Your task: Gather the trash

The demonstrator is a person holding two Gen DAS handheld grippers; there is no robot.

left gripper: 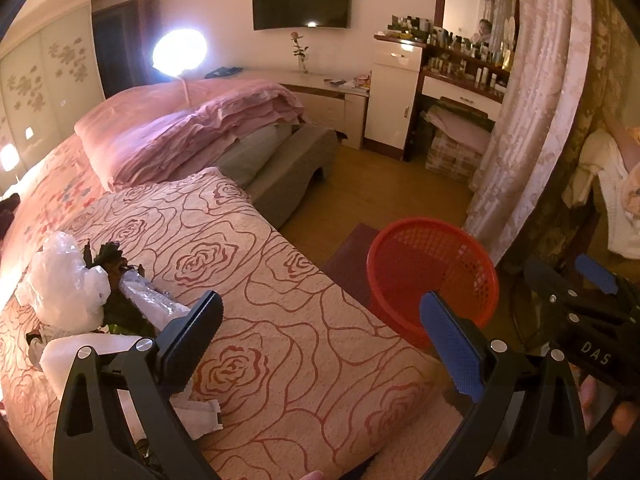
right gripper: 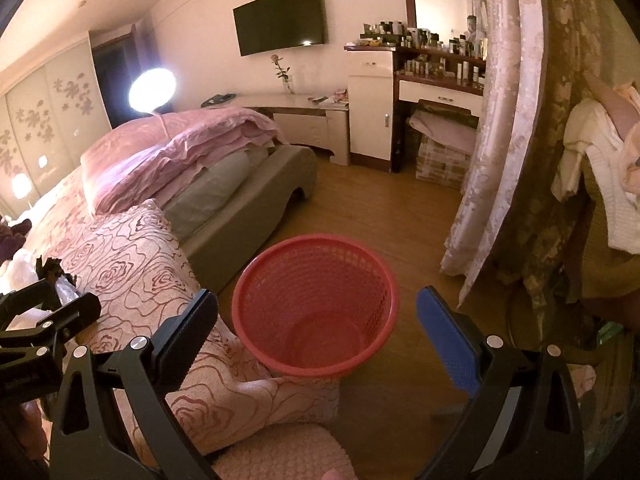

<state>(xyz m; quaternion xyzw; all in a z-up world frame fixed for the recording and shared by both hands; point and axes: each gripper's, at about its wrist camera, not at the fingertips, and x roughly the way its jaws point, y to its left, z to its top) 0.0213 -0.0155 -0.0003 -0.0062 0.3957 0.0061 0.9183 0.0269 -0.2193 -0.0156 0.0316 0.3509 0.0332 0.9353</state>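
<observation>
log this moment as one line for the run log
left gripper: open, empty, over bedspread | right gripper: open, empty, above red basket | basket: empty, on floor | trash pile: on bed, untouched

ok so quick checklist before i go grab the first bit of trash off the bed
1. Left hand-held gripper open and holding nothing: ok.
2. Right hand-held gripper open and holding nothing: ok.
3. Red plastic mesh basket upright on the wooden floor beside the bed, mouth clear: ok.
4. Basket interior has room: ok, nothing shows inside.
5. Trash in view: ok, the crumpled white plastic bag with dark dried leaves and a clear wrapper lies on the rose-patterned bedspread, left of the left gripper.
6. Whether all the trash is in view: cannot tell, the frame edge cuts the pile.
</observation>
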